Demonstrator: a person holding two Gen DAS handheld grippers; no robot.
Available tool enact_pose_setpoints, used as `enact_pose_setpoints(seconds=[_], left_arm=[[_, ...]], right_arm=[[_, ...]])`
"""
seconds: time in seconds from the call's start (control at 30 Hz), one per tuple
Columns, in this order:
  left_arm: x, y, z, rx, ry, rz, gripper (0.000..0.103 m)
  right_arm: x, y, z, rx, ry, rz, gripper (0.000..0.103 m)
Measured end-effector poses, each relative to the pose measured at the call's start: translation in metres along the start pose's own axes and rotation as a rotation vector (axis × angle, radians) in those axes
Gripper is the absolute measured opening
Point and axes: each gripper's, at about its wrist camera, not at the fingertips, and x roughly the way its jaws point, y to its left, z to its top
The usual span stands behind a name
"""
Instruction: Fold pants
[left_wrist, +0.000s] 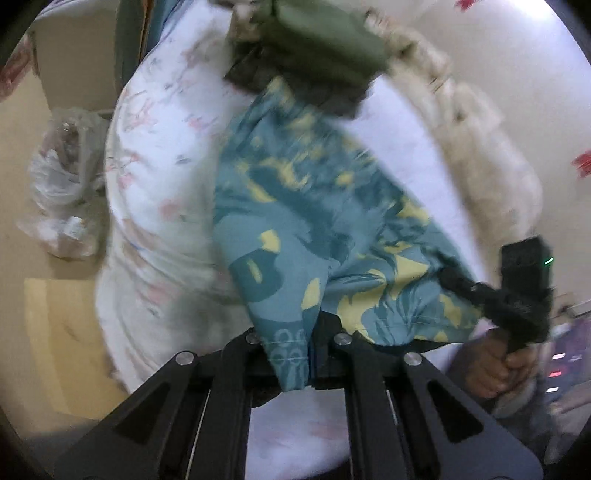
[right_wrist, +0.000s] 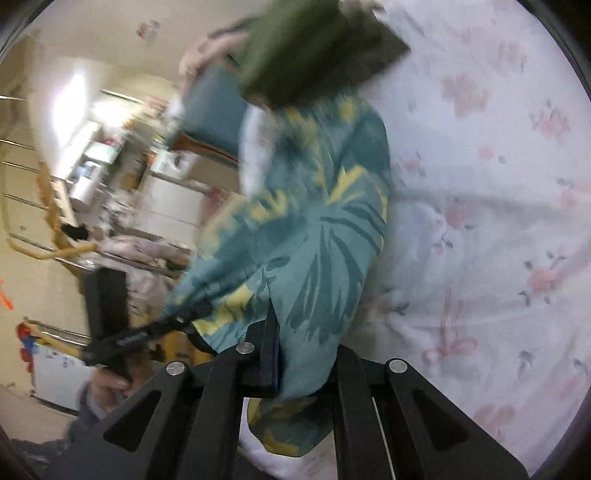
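A: Closest to us, the left gripper (left_wrist: 308, 354) is pinching the teal and yellow pants (left_wrist: 314, 229) by a hem, jaws pressed tight with the printed cloth bunched between them.

B: And over on the floor to the left, a crumpled clear plastic bag (left_wrist: 61, 177) is sitting beside the bed.

A: The pants are hanging stretched out above the white floral bedsheet (left_wrist: 159, 155), their far end trailing up toward a folded green garment (left_wrist: 325, 40) lying at the top of the bed.

B: Moving right, the other corner is being held too. From the left wrist view, the right gripper (left_wrist: 456, 282) is clamped on the cloth edge, with a hand (left_wrist: 495, 369) wrapped round its handle.

A: The right wrist view agrees: the right gripper's jaws are closed on the fabric, which is draping down between them. The left gripper is showing there at the lower left, nipping the opposite corner.

B: Everything is blurred, so the pattern is smearing.

A: A fluffy cream blanket (left_wrist: 476, 147) is lying along the right side of the sheet.
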Motion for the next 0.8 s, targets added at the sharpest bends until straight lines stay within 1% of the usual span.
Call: enact_pose_setpoints(seconds=[0.07,0.1,0.13,0.2,0.3,0.33,0.4,0.43,0.5,0.57,0.6,0.67,0.7,0.77,0.8], left_arm=[[-0.032,-0.026,-0.006,0.024,-0.069,-0.055,0.005],[-0.041,-0.040,-0.004,0.033,-0.089,-0.074,0.005],[-0.060,-0.057,-0.006,0.044,-0.128,-0.117,0.005],[-0.082,-0.083,-0.003,0.068,-0.180,-0.165,0.005],[-0.125,-0.121,0.003,0.121,-0.282,-0.240,0.005],[-0.132,-0.130,0.007,0.133,-0.298,-0.257,0.005],[-0.142,-0.143,0.013,0.156,-0.326,-0.264,0.005],[-0.144,-0.152,0.020,0.178,-0.344,-0.255,0.005],[-0.144,-0.158,0.030,0.185,-0.348,-0.252,0.005],[-0.141,-0.164,0.048,0.190,-0.378,-0.230,0.005],[-0.141,-0.165,0.051,0.188,-0.385,-0.228,0.005],[-0.139,-0.170,0.065,0.203,-0.430,-0.189,0.005],[-0.140,-0.171,0.066,0.212,-0.449,-0.183,0.005],[-0.144,-0.178,0.065,0.275,-0.515,-0.154,0.005],[-0.144,-0.179,0.063,0.284,-0.523,-0.149,0.005]], right_arm=[[-0.029,0.020,0.000,-0.044,-0.043,0.031,0.005],[-0.047,0.031,-0.001,-0.056,-0.068,0.051,0.005],[-0.064,0.042,-0.001,-0.066,-0.096,0.072,0.005],[-0.097,0.064,-0.003,-0.088,-0.160,0.103,0.005],[-0.143,0.090,0.001,-0.106,-0.236,0.127,0.005],[-0.152,0.099,0.006,-0.108,-0.248,0.130,0.005],[-0.168,0.113,0.014,-0.114,-0.264,0.118,0.005],[-0.174,0.118,0.021,-0.111,-0.267,0.109,0.005],[-0.179,0.122,0.036,-0.106,-0.272,0.098,0.005],[-0.179,0.123,0.052,-0.098,-0.272,0.085,0.005],[-0.178,0.123,0.061,-0.095,-0.269,0.084,0.005],[-0.175,0.125,0.077,-0.108,-0.272,0.070,0.005],[-0.175,0.127,0.081,-0.113,-0.274,0.077,0.005],[-0.174,0.132,0.088,-0.146,-0.291,0.064,0.005],[-0.174,0.133,0.091,-0.155,-0.294,0.069,0.005]])
